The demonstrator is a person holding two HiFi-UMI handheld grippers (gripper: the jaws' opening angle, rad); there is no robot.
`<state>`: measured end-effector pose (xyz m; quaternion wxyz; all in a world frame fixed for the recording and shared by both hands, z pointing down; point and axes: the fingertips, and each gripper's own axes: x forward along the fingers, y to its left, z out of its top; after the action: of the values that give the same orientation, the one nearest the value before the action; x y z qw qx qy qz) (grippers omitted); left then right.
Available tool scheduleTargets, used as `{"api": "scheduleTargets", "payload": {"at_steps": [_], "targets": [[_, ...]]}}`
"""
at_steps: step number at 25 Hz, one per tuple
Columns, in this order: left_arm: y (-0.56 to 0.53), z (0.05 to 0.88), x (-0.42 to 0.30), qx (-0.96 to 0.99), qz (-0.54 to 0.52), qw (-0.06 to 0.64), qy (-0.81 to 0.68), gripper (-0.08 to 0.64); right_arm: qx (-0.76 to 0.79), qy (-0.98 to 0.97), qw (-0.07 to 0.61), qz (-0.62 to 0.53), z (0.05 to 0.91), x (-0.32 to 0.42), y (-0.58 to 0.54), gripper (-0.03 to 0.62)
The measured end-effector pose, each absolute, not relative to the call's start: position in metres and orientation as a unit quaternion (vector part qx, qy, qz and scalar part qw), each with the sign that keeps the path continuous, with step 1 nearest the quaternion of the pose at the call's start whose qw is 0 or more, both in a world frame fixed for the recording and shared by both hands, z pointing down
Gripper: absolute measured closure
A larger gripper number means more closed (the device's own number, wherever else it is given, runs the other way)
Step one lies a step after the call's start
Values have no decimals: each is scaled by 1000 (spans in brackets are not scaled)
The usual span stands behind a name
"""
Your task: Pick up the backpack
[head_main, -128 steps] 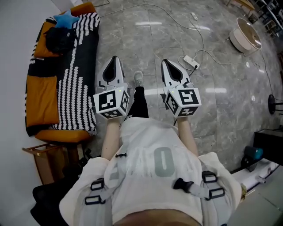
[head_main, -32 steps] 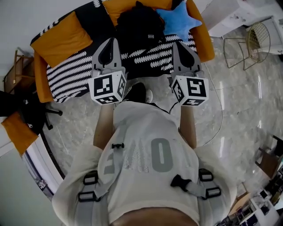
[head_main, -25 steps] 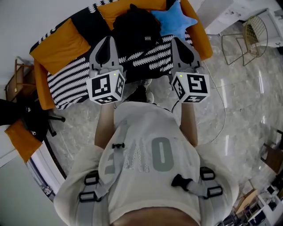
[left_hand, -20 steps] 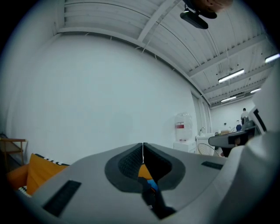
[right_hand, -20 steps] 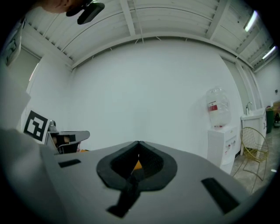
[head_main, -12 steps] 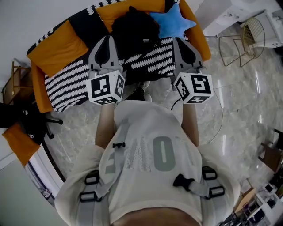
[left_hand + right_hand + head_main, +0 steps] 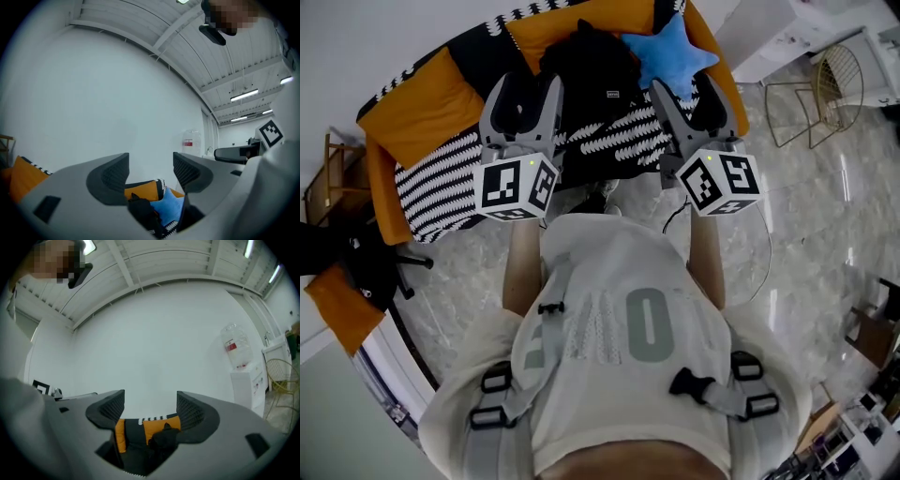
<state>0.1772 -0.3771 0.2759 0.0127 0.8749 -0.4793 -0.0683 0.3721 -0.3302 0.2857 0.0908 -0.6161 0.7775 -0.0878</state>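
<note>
Head view: shows the backpack (image 7: 591, 70) at 12 o'clock on the sofa (image 7: 412, 103), not yet lifted, with a blue star cushion (image 7: 670, 52) at its 2 o'clock. Puts the left gripper (image 7: 523, 94) at its 8 o'clock and the right gripper (image 7: 689, 94) at its 4 o'clock, both apart from it. Reveals nothing of the bag's inside.

Left gripper view: shows jaws released, just opened, gripping nothing; backpack low at 6 o'clock, beyond the tips.

Right gripper view: same, jaws just opened wide and empty. Leaves reaching, closing and lifting to do.
</note>
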Motion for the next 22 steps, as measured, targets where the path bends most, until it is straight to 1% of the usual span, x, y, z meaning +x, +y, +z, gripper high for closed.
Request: {"api": "scheduleTargets", "payload": {"at_steps": [2,3,8,13,16,19,22], "targets": [[-382,277,175,873,-79,22,-481,245,-614,776,96,-104,290,376,-337,250],[-385,278,173,872,-81,26,-482,239,-615,776,91,-108,293,378,-340,247],[-401,287,162,864,-82,44,-495,232,-614,777,71,-118,303,378,-359,247],[-422,312,150,857,-80,109,-497,232,-604,784,53,-131,314,369,-379,247],[-436,327,145,851,-80,132,-502,232,-597,788,40,-145,326,363,-394,249],[-456,351,144,844,-68,149,-511,216,-593,787,29,-169,345,364,-414,249],[-479,392,149,839,-39,184,-510,196,-590,782,10,-199,378,370,-437,249]]}}
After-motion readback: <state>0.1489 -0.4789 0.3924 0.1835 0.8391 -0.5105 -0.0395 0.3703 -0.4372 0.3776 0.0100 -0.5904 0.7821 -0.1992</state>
